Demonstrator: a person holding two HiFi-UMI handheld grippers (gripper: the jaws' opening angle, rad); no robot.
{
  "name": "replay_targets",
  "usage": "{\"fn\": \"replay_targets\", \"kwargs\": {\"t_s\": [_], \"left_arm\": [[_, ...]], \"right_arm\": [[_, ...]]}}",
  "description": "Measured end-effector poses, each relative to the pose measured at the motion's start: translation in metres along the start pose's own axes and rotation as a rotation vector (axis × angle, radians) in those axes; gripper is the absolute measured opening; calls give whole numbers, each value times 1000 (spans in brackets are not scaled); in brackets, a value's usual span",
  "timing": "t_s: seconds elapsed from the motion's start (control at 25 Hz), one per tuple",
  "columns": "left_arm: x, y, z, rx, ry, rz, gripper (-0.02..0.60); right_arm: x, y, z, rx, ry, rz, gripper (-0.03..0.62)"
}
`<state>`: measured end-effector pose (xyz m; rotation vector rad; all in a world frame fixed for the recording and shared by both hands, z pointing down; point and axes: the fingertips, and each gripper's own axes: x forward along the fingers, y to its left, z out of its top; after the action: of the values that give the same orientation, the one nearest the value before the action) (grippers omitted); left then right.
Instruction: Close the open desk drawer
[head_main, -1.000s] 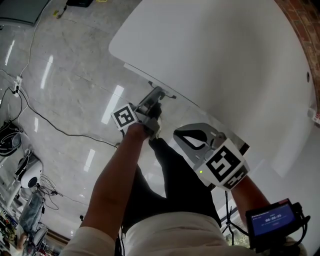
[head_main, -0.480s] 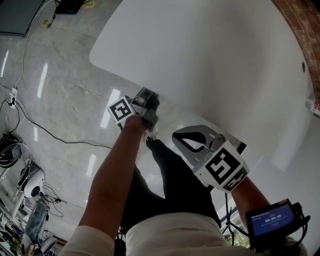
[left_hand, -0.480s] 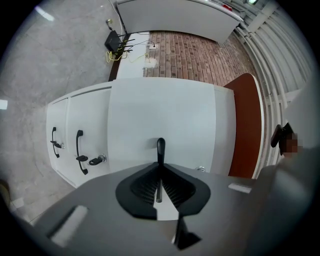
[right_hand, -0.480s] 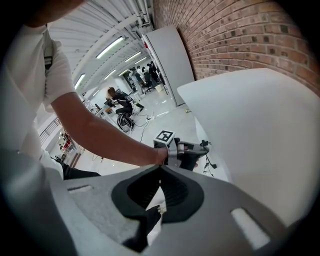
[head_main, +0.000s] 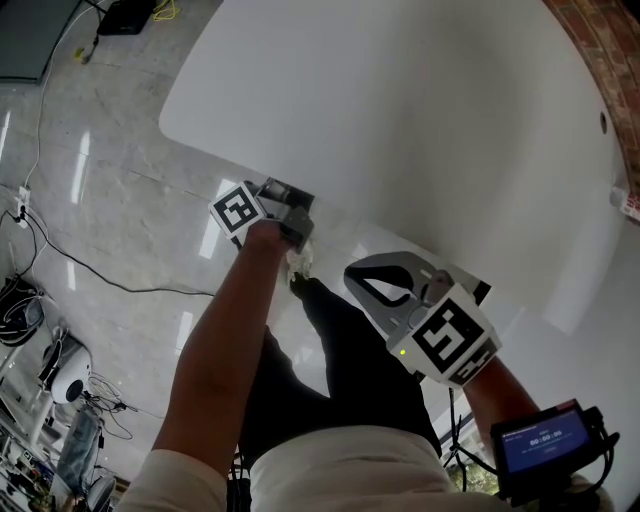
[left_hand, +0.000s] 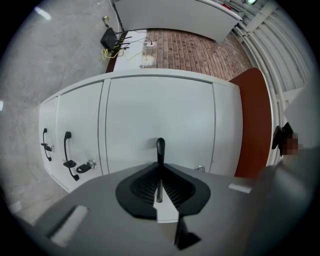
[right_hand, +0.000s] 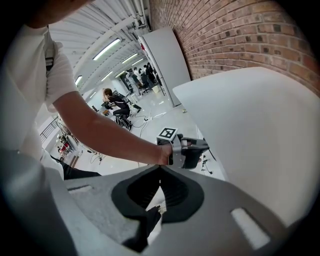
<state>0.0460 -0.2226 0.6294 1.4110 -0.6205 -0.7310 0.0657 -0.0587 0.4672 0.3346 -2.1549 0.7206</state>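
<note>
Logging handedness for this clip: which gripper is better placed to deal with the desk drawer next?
Left. The left gripper is shut on the drawer handle; the right gripper, shut and empty, hangs back from the desk.

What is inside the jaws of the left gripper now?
The left gripper is shut on a thin black drawer handle, whose upper end stands out above the jaws against the white drawer front. How its lower end joins the drawer cannot be seen: the gripper covers it.
</note>
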Motion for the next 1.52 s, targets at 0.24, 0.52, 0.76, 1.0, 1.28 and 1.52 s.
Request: {"fn": "replay_targets", "kwargs": {"t_s": [0.24,0.52,0.76,1.0,1.28,1.52], "left_arm": [[3,0,-1,8,2,-6,25],[4,6,-6,14,11,36,71],[-22,9,-11,10,45,122,103],[-73,0,-12,75,90,201,91],[-147,-100,-51,224,267,205,49],[-189,-175,-81,453,420,221,5]], "right_arm": [[4,0,-1,-2,8,0,2],[1,-5,-4,-2,4,-14,2],[5,-9,8,-18,-15,-13,3],[11,-5,17,-21,-69,3,3],[-34,60,41,-14,-147,-69,2],[-55,102,46,-14,-180,-104,2]]}}
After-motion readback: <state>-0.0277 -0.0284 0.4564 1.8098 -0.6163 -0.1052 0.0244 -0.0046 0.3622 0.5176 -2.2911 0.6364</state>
